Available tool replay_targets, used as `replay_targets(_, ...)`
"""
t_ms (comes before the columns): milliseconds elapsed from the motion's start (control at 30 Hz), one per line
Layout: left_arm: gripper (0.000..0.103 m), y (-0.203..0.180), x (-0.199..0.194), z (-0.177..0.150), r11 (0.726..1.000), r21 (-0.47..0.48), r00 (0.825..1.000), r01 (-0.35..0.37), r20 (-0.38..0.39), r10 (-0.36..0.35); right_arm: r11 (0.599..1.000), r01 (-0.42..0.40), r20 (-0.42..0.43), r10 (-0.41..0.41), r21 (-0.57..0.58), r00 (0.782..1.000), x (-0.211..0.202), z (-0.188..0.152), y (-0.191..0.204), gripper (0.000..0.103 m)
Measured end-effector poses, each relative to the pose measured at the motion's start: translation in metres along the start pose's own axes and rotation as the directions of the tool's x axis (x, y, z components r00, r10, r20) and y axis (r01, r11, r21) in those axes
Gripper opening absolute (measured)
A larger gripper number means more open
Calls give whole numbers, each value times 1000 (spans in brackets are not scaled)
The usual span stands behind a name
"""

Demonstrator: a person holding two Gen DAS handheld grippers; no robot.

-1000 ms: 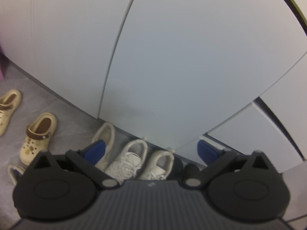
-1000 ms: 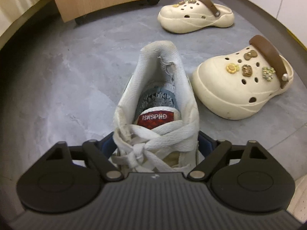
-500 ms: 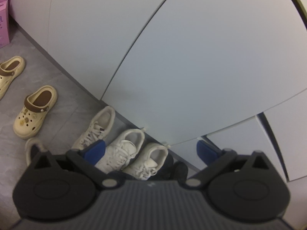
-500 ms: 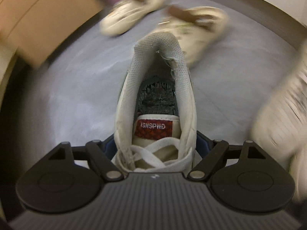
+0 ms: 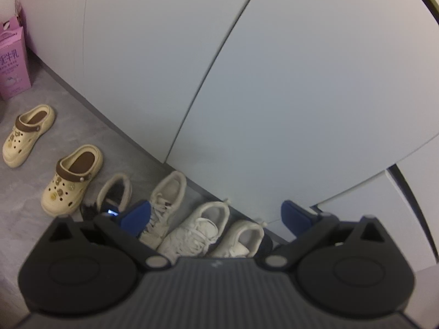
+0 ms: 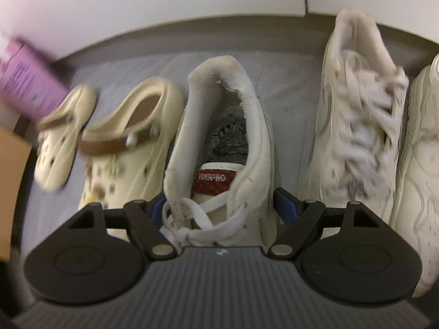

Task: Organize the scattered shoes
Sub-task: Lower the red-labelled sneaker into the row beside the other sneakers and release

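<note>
right gripper [image 6: 219,203] clamps white sneaker [image 6: 219,148], beside clog [image 6: 131,148].

A red woven label [image 6: 213,178] sits on the tongue of the worn white lace-up sneaker [image 6: 219,148] in the right wrist view and carries white capital letters that read roughly "ISNSPHD"; the last letters are slightly blurred. In the left wrist view, a pink cardboard carton [image 5: 12,63] stands on the grey floor beside the white cabinet, and its front shows large purple Chinese characters, of which "牛乳" can be made out, with a line of smaller print underneath that is too small to read. In the right wrist view the carton's print is a blur.
</note>
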State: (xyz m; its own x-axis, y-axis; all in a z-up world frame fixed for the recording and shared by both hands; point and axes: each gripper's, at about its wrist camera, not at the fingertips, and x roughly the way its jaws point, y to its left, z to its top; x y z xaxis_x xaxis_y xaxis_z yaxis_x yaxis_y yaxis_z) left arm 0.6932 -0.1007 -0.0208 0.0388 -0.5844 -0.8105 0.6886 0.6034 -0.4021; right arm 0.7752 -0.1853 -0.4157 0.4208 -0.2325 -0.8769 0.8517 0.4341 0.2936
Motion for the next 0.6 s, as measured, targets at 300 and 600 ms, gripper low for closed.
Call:
replay_targets(300, 103, 17, -4, 6, 999, -28, 999, -36, 20, 36, 966, 143, 55, -158, 214, 986, 22, 42, -1, 78)
replay_targets(600, 103, 30, -6, 8, 999, -35, 999, -39, 24, 40, 957, 179, 55, -196, 228, 979, 29, 64, -18, 79)
